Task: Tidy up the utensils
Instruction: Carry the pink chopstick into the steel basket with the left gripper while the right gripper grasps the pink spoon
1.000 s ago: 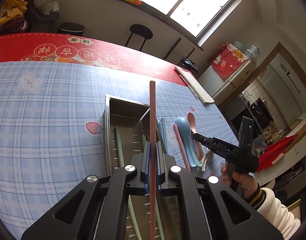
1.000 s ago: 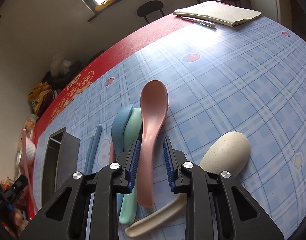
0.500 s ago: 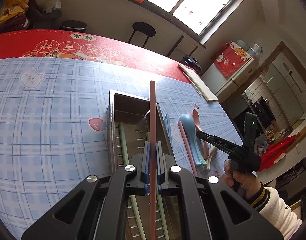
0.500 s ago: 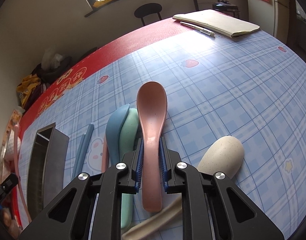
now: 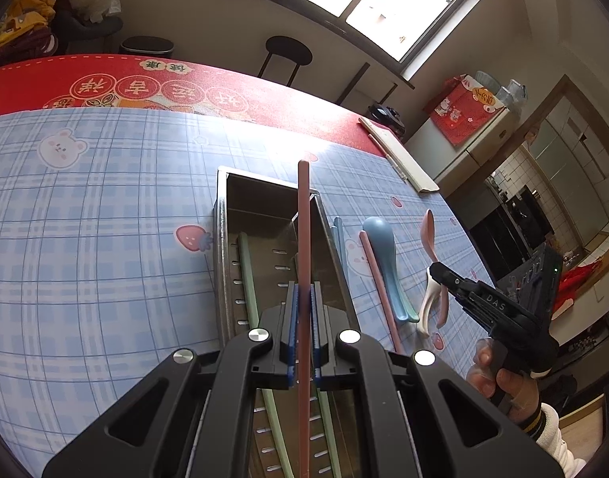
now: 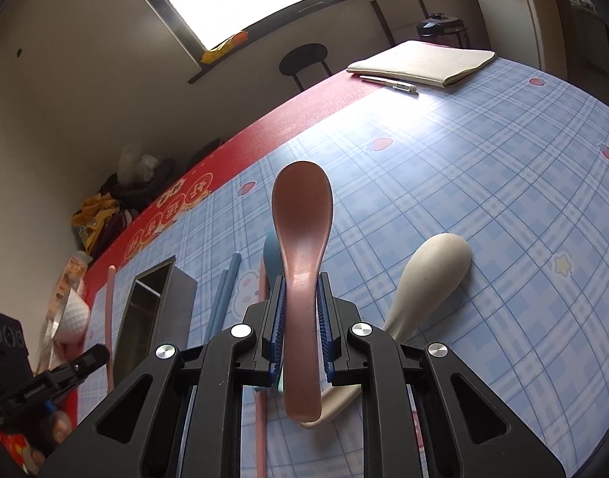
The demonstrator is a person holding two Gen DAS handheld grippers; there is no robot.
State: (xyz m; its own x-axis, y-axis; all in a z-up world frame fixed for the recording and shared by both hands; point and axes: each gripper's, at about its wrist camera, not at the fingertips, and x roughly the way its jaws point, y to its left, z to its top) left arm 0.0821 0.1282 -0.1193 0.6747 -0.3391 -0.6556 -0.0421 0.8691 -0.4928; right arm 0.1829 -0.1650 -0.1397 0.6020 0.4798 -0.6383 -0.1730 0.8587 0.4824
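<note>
1. while the left tool [image 5: 302, 330] is pinched tight on a pink chopstick [image 5: 303, 215], that stick runs straight out from its pads and hangs above the steel utensil box [image 5: 225, 215], its far tip reaching past the box's far wall.
2. inside the box, two pale green chopsticks [image 5: 246, 275] lie lengthwise along the slotted floor; the far compartment behind the divider looks bare.
3. the right tool [image 6: 300, 318] is clamped on the handle of a pink spoon [image 6: 302, 207], bowl forward and lifted clear of the tabletop [image 6: 483, 199].
4. just right of the box, a blue chopstick [image 5: 338, 239] lies against its outer wall, then a second pink chopstick [image 5: 378, 279], then a blue spoon [image 5: 380, 239] stacked on a green one whose end peeks out.
5. a cream spoon [image 6: 432, 271] rests on the cloth beside the right tool, its handle passing under the held spoon.
6. the plaid cloth to the left of the box is wide and bare, and the stretch to the right of the cream spoon is also open.
7. a folded notebook [image 6: 428, 61] with a pen [image 6: 388, 83] sits at the far edge, well apart from the utensils.
</note>
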